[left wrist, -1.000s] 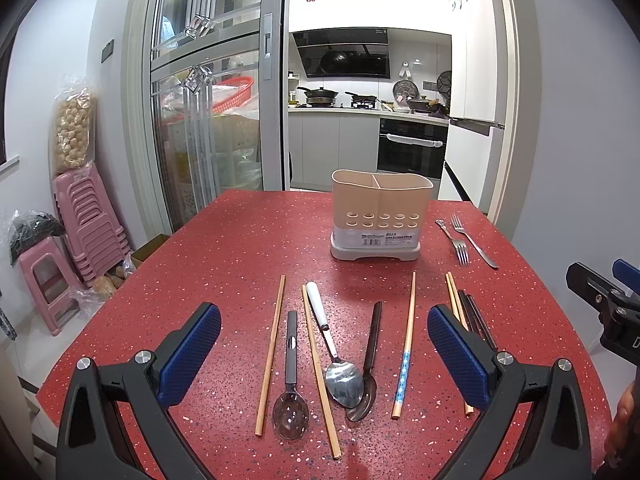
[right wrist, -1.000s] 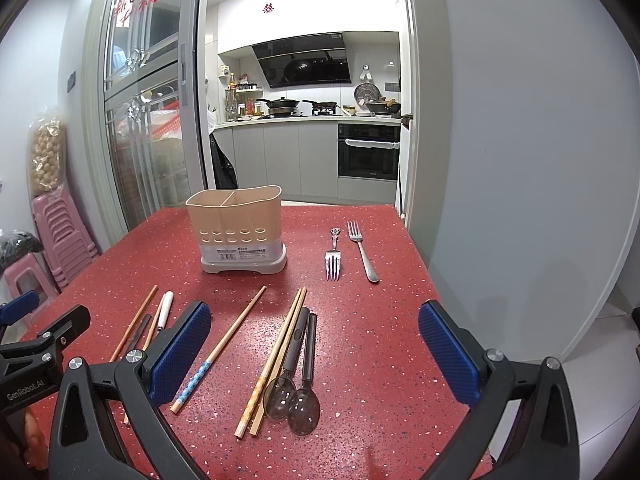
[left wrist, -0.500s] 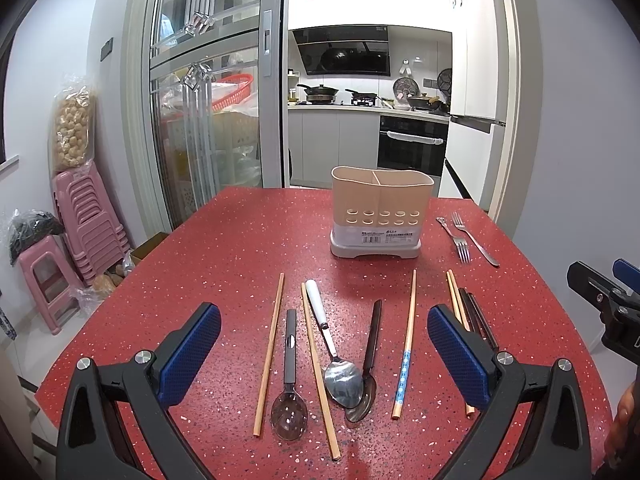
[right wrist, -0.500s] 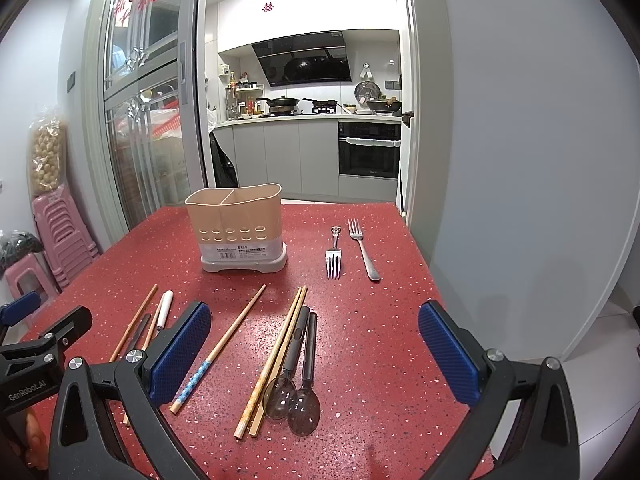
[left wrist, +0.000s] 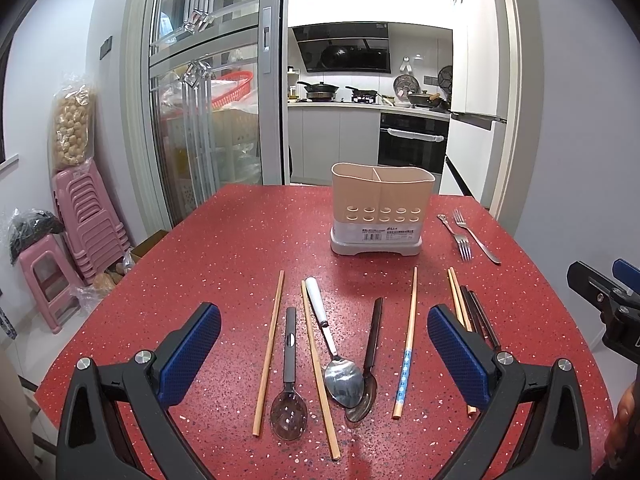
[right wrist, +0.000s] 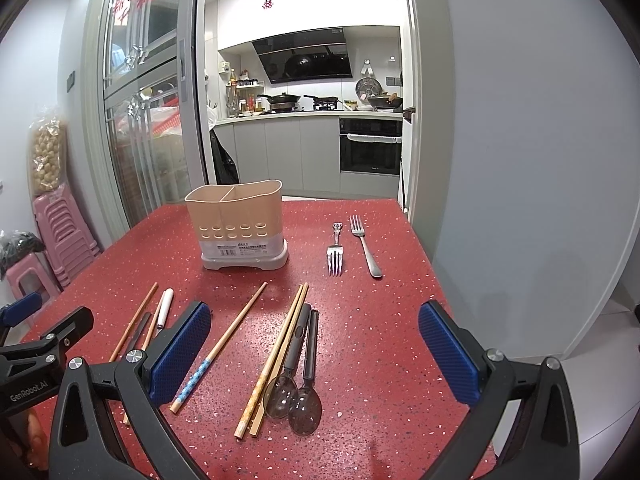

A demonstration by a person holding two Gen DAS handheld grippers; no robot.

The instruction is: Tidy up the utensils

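Note:
A beige two-compartment utensil holder (left wrist: 382, 208) (right wrist: 240, 226) stands empty on the red speckled table (left wrist: 224, 256). In front of it lie wooden chopsticks (left wrist: 269, 354), a white-handled steel spoon (left wrist: 332, 344), dark spoons (left wrist: 289, 384) (right wrist: 294, 364) and a blue-tipped chopstick (left wrist: 406, 344) (right wrist: 218, 344). Two forks (left wrist: 466, 236) (right wrist: 354, 246) lie right of the holder. My left gripper (left wrist: 324, 354) is open and empty above the near spoons. My right gripper (right wrist: 314, 358) is open and empty above a chopstick pair (right wrist: 274, 360) and two dark spoons.
Pink stools (left wrist: 84, 224) are stacked on the floor left of the table. A glass sliding door (left wrist: 204, 120) stands behind. The table's right edge (right wrist: 436, 280) drops off beside a white wall. The kitchen lies beyond.
Both views have shifted very slightly; the utensils and holder have not moved. Both grippers stay open.

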